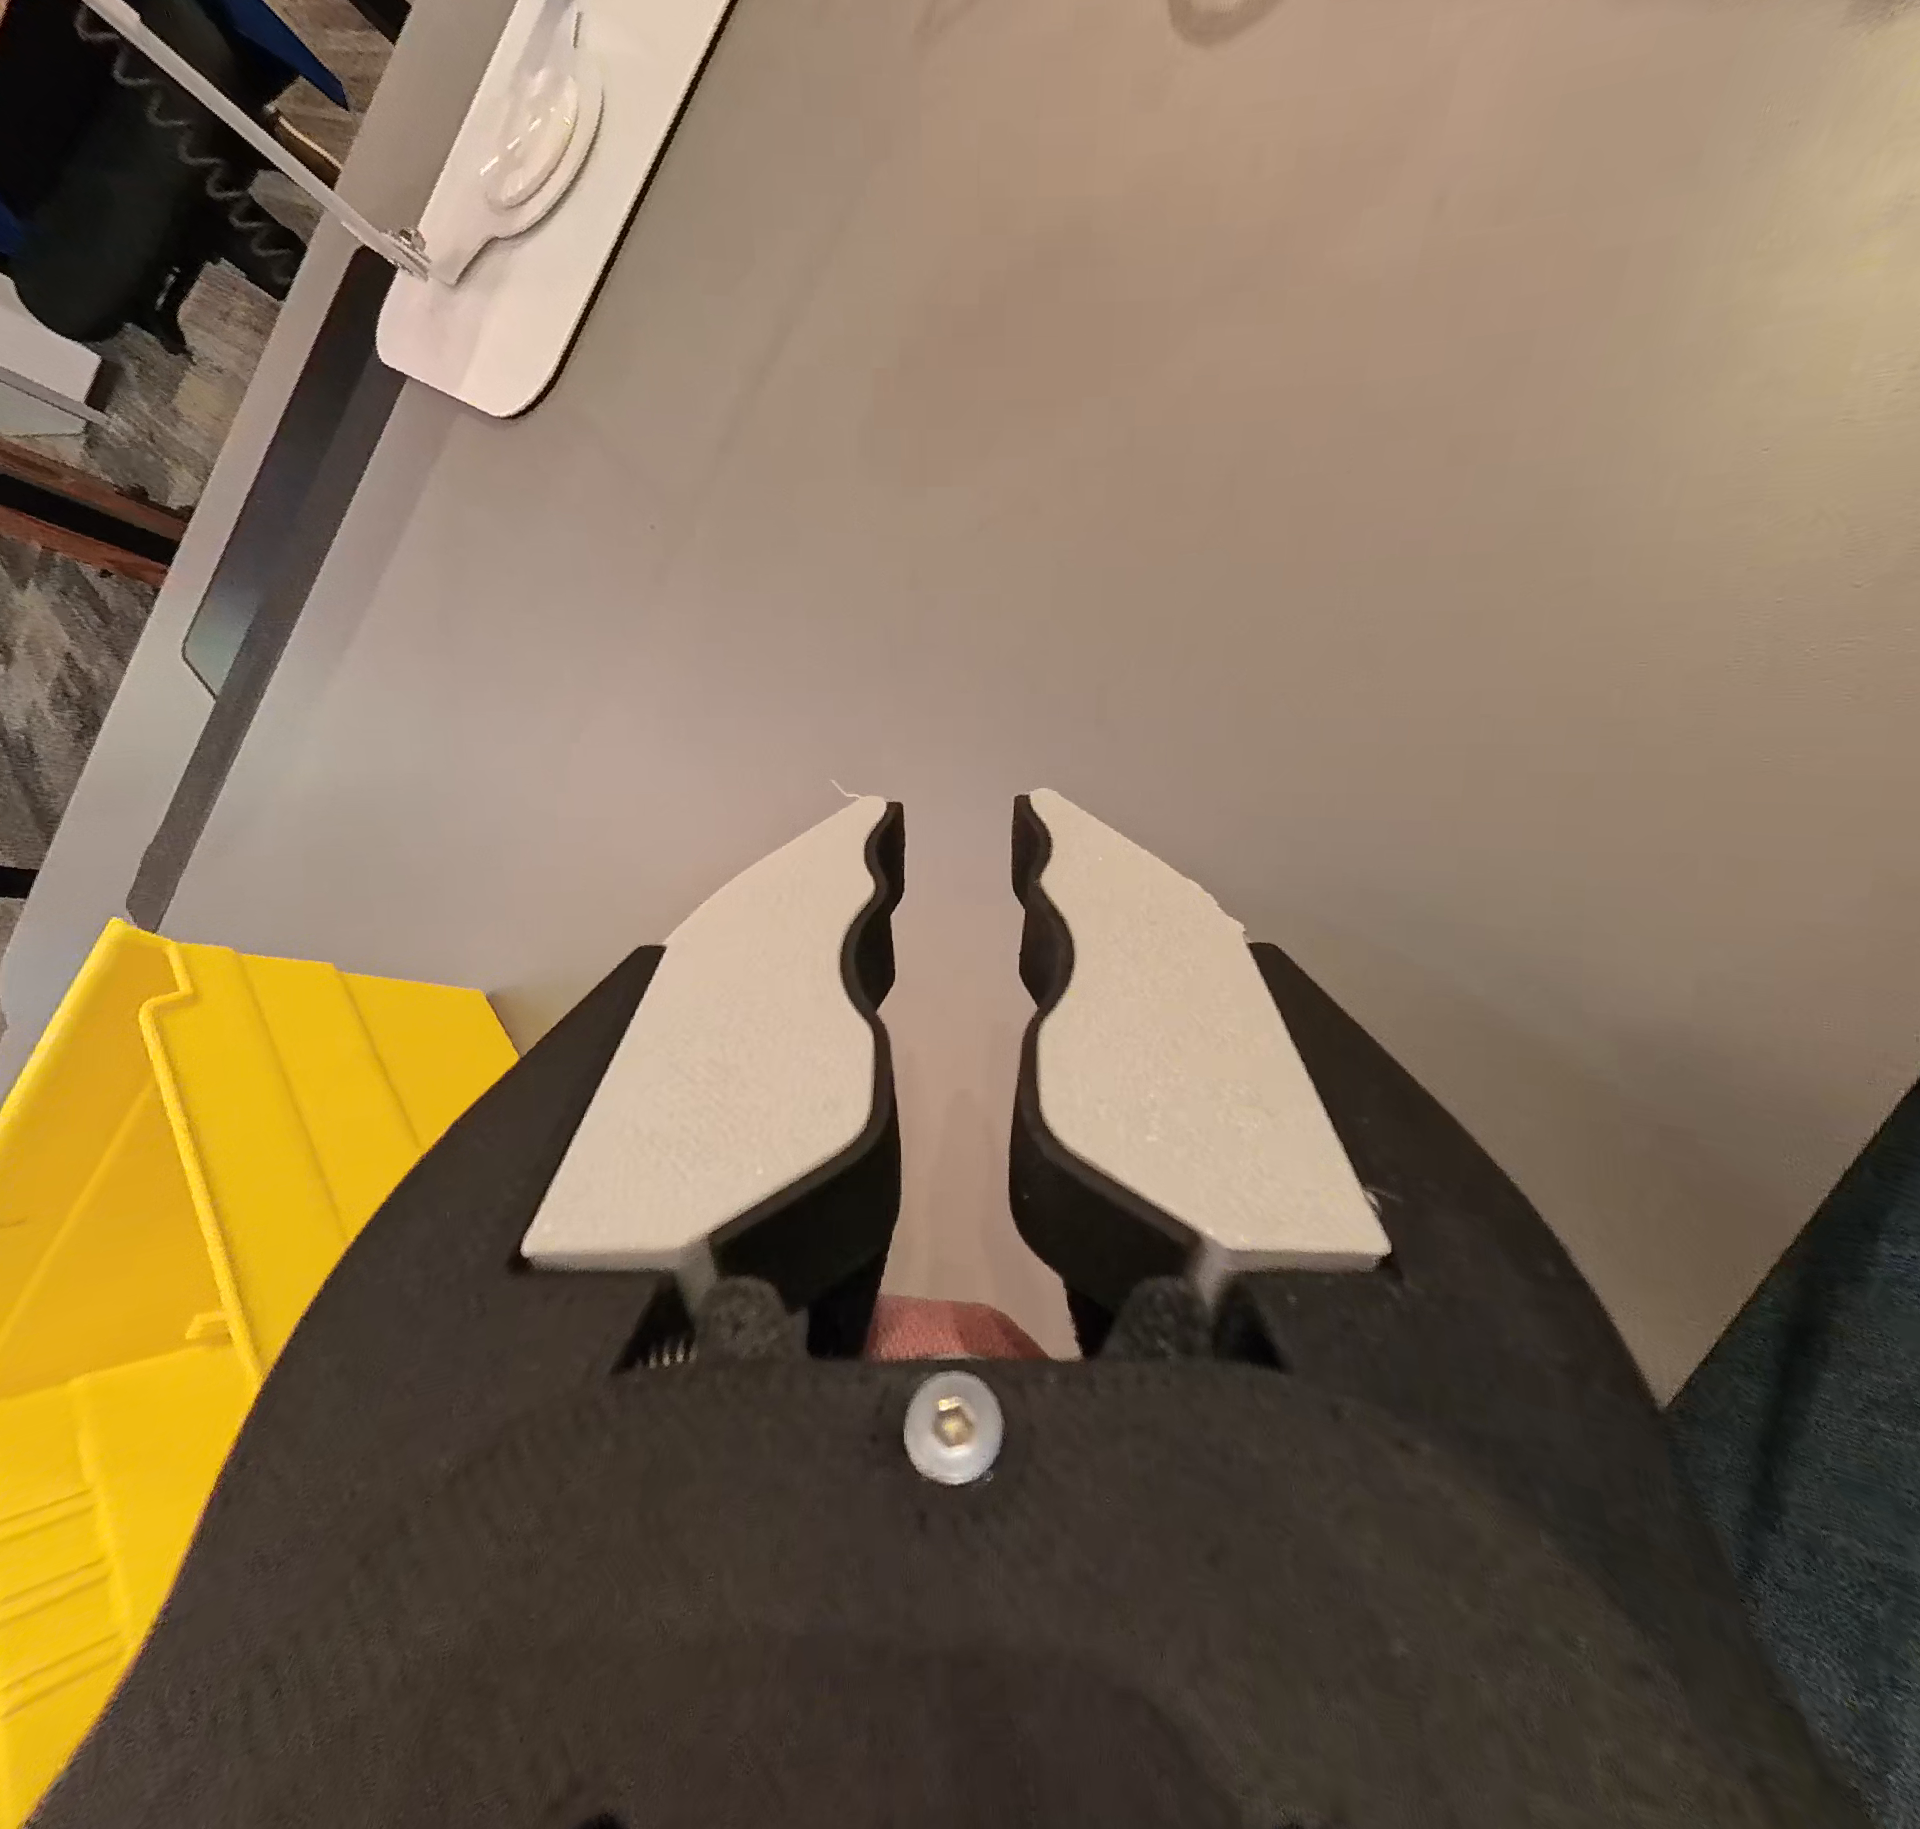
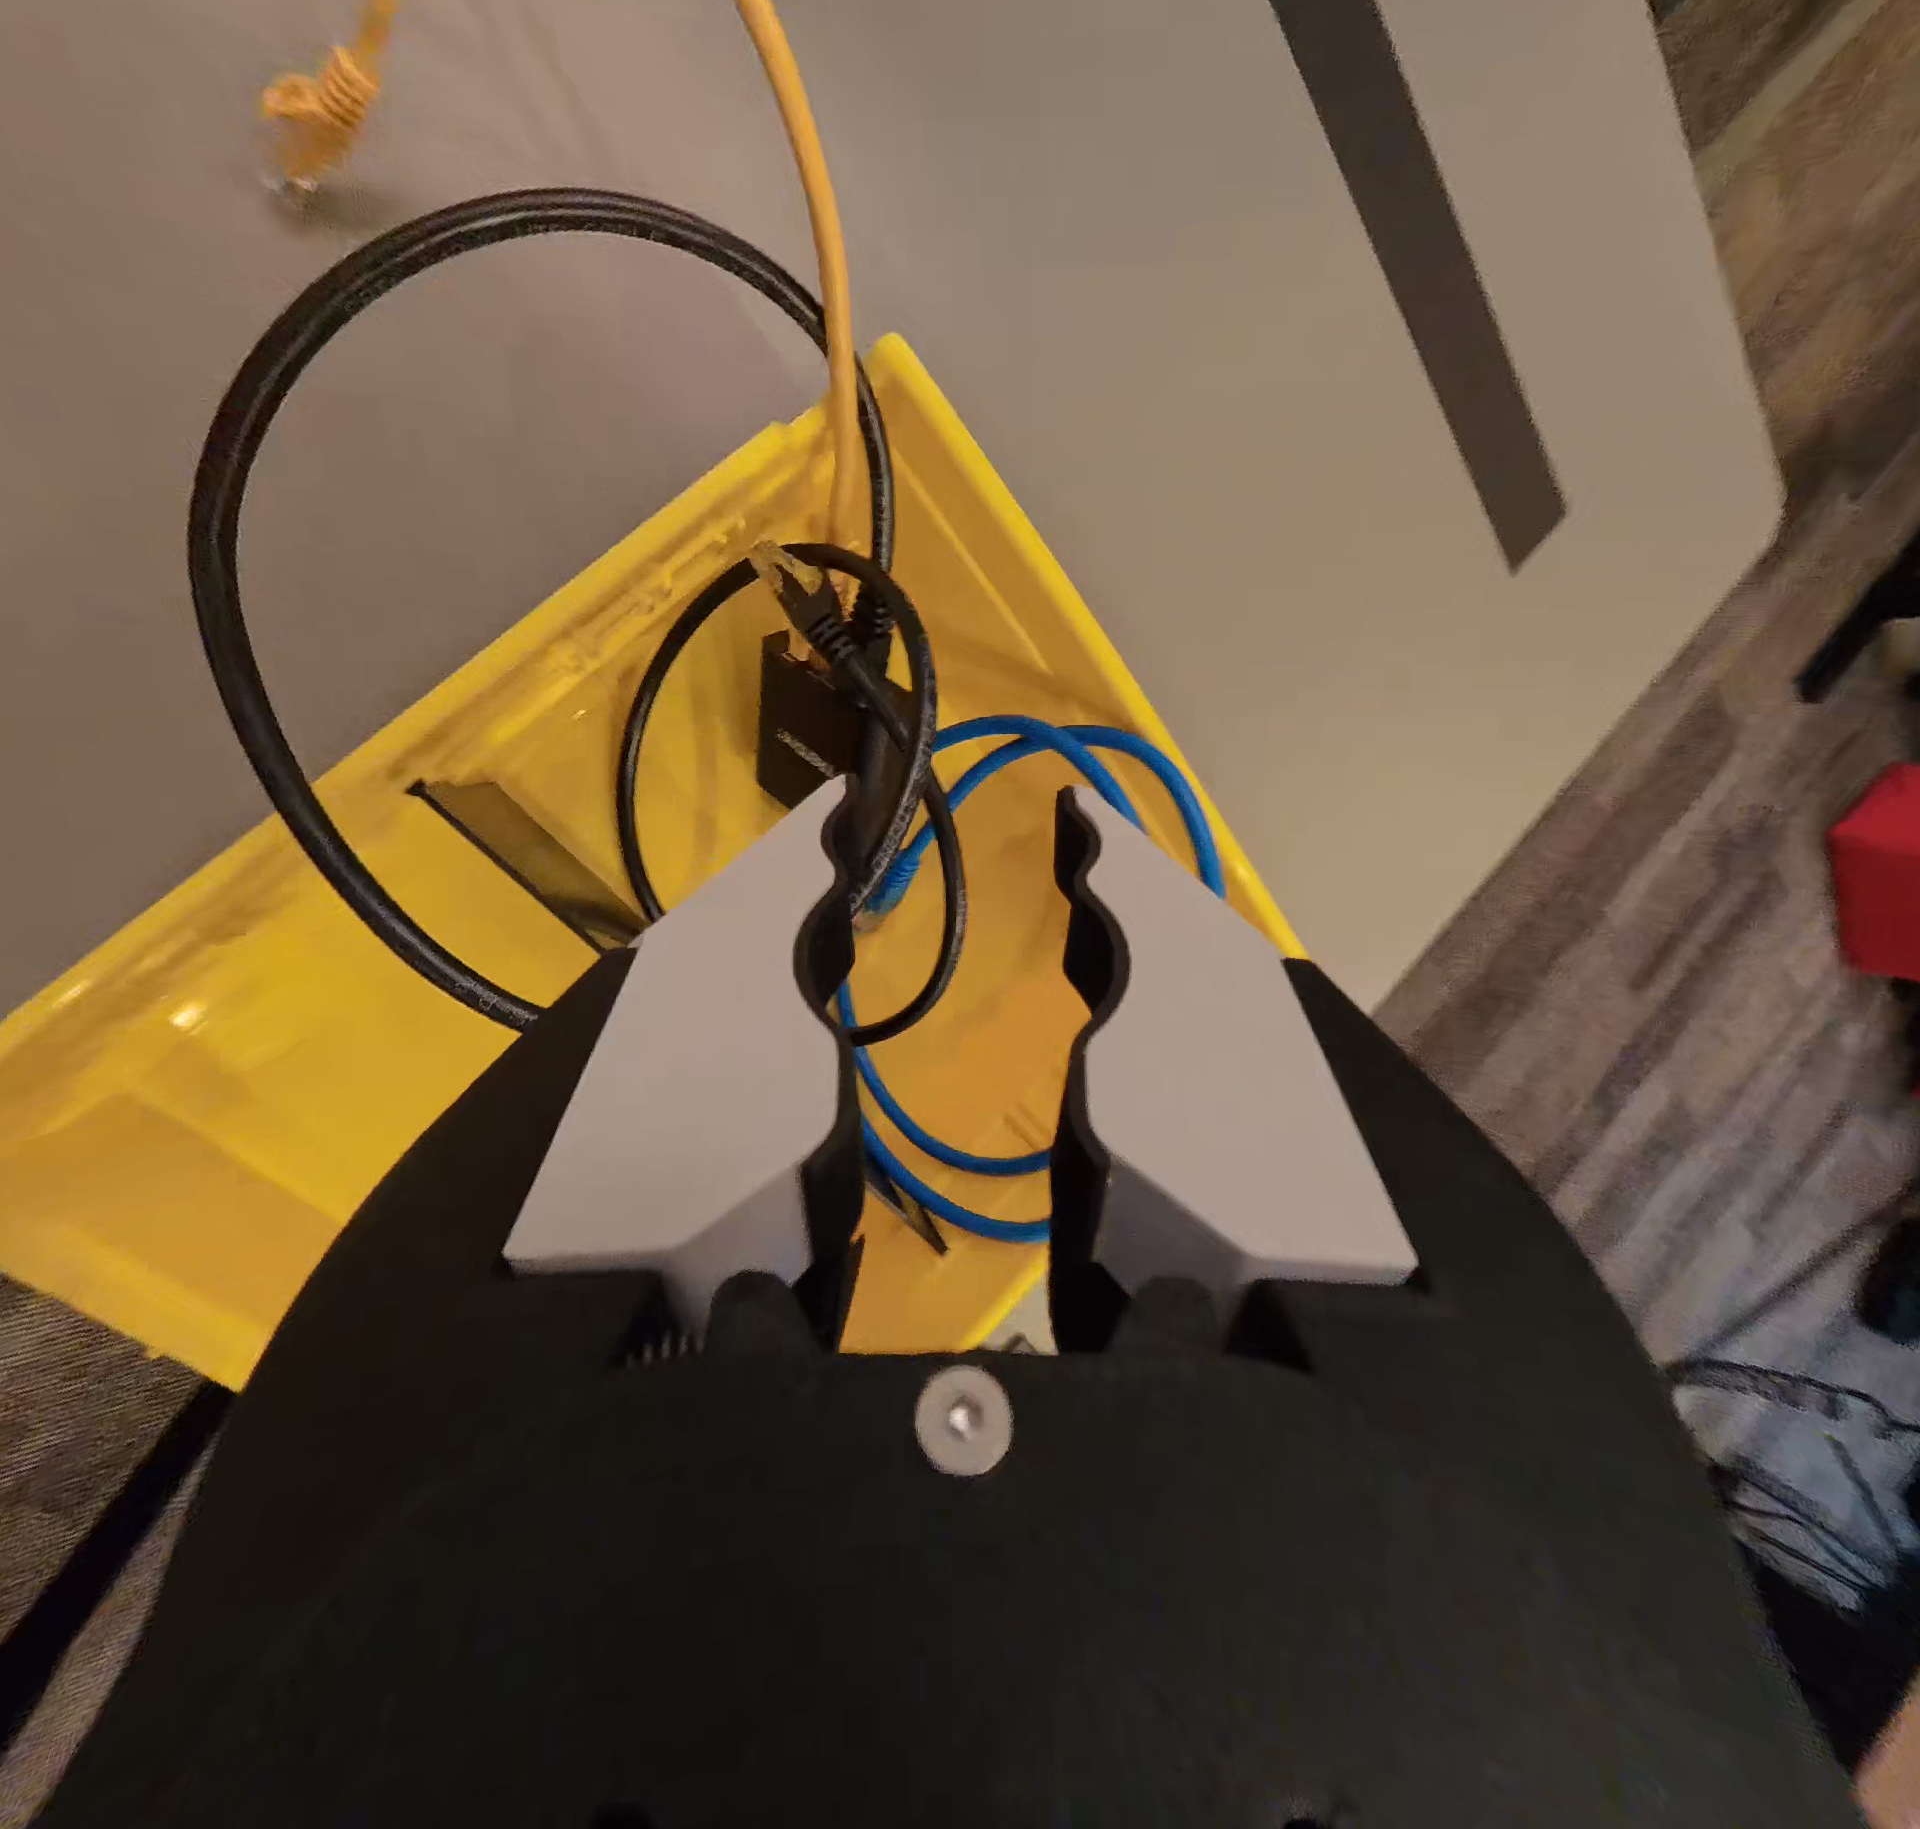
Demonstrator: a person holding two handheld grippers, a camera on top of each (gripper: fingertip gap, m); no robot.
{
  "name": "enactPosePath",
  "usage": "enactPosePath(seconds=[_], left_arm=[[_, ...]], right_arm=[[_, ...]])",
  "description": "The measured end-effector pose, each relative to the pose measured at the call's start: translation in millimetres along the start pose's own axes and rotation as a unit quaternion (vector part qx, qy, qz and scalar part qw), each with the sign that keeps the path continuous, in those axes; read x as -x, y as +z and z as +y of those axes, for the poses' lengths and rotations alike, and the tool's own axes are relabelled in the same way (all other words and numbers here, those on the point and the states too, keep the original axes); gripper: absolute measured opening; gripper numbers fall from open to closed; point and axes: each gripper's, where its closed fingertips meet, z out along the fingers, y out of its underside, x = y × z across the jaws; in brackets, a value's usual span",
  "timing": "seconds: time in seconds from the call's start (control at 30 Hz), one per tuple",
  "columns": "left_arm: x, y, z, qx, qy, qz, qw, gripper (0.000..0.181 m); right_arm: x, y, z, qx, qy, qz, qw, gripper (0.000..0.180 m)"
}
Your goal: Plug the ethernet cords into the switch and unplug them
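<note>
Right gripper (image 2: 951, 818): poised over yellow bin (image 2: 312, 1031), jaws apart around black cord (image 2: 223, 574); switch (image 2: 795, 730) inside bin. Left gripper (image 1: 958, 813): above bare counter (image 1: 1247, 429), jaws slightly apart, empty.

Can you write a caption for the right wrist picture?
Open right gripper above a yellow bin holding black, blue and yellow cords.

Yellow bin (image 2: 260, 1031), black (image 2: 223, 574), orange-yellow (image 2: 800, 148) and blue ethernet cords (image 2: 1184, 803), black switch (image 2: 795, 730), grey table (image 1: 1247, 429).
</note>
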Motion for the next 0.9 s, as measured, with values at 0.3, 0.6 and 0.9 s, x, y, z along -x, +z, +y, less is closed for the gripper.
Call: enactPosePath(seconds=[0.3, 0.6, 0.9], left_arm=[[0.5, -3.0, -0.4, 0.001, 0.007, -0.006, 1.000, 0.020], [54.1, -57.7, -5.7, -0.026, -0.009, -0.102, 0.994, 0.026], [122.1, -119.2, 24.1, -0.064, -0.139, -0.183, 0.971, 0.028]], right_arm=[[15.7, 2.4, -60.1, -0.048, -0.069, 0.013, 0.996, 0.039], [-32.2, -23.1, 59.4, -0.036, 0.128, 0.071, 0.989, 0.058], [-6.6, -39.2, 47.5, -0.149, 0.085, 0.059, 0.983, 0.044]])
